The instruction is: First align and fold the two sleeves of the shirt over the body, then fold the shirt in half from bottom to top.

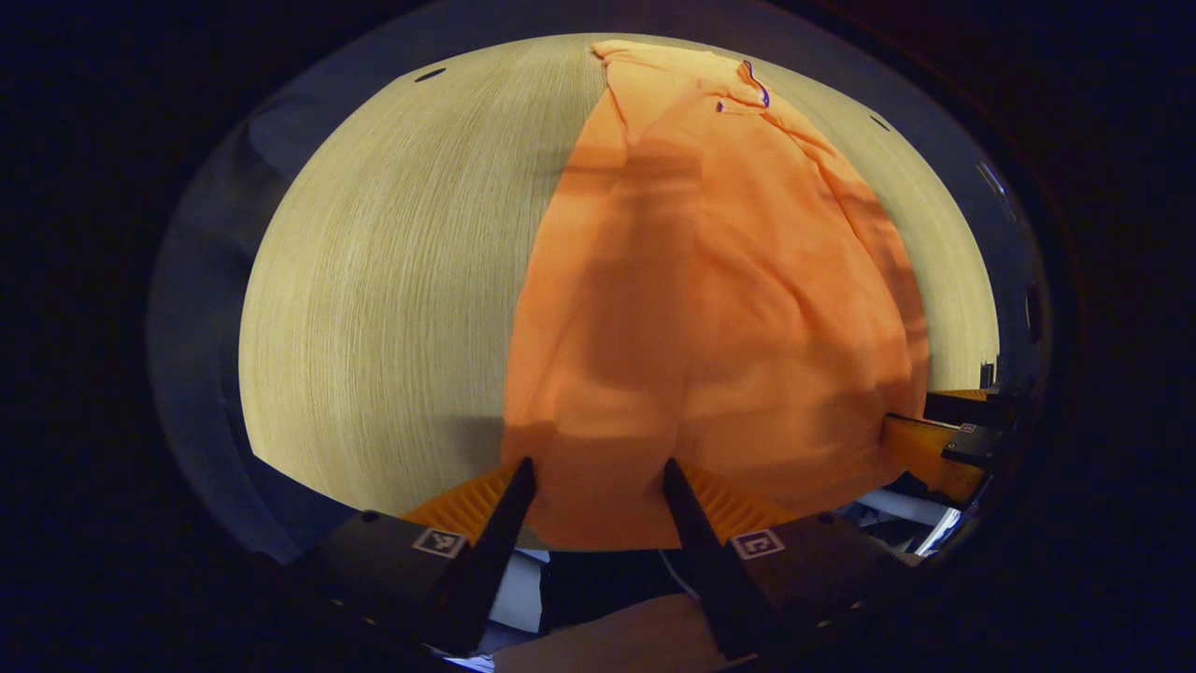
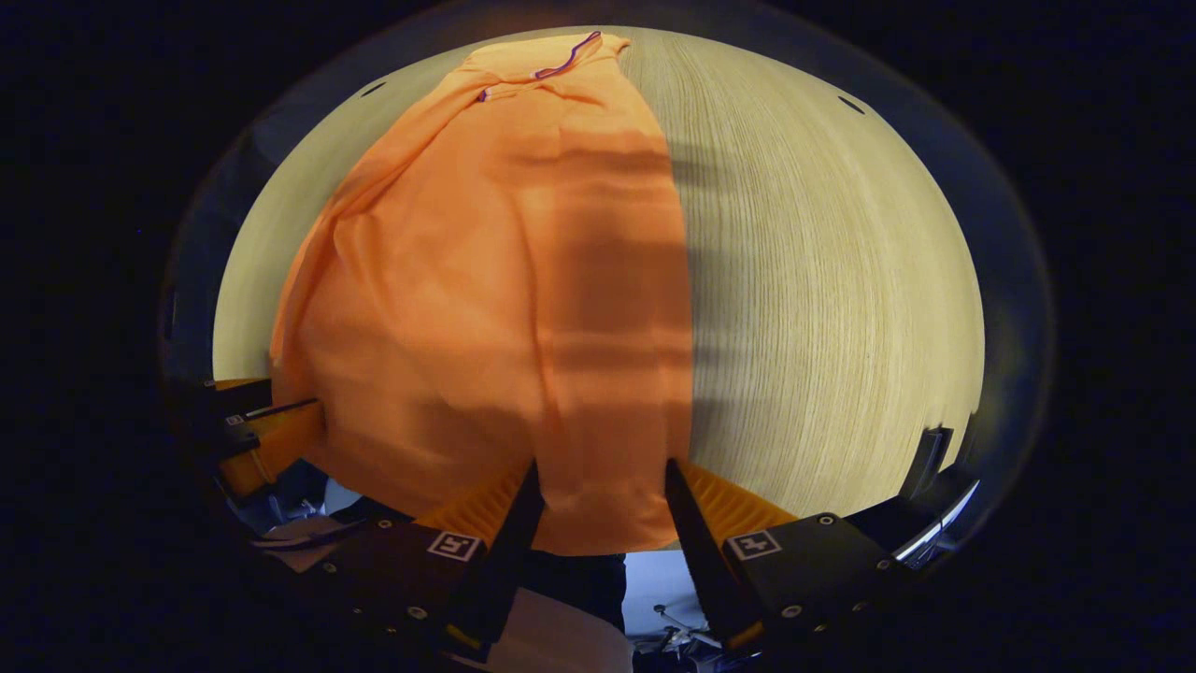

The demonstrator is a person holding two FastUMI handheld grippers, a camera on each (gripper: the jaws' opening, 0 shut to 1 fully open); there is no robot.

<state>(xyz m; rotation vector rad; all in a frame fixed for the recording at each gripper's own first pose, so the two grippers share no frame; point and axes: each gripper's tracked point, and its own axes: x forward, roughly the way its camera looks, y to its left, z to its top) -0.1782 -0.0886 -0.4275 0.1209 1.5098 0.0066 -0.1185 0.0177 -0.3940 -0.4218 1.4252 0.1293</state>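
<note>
The orange shirt (image 1: 710,308) lies lengthwise on the pale wooden bench (image 1: 392,280), collar at 12 o'clock, hem at 6 o'clock at the bench's near edge. Its sides run straight and narrow, so the sleeves appear already folded over the body; the step in hand is judged to be the bottom-to-top fold.

The left hand-held gripper (image 1: 598,477) is released, fingers spread over the hem near its left corner. The right hand-held gripper (image 2: 598,477) is likewise released, straddling the hem near the right corner. Whether either one touches the cloth cannot be told.

To do the step well, each hand-held gripper should pinch the hem at its own corner, catching all layers, then both should lift together and travel toward 12 o'clock at matched pace, laying hem on shoulders.

Bare bench lies open at 9 o'clock of the shirt in the left gripper view and at 3 o'clock in the right gripper view.
</note>
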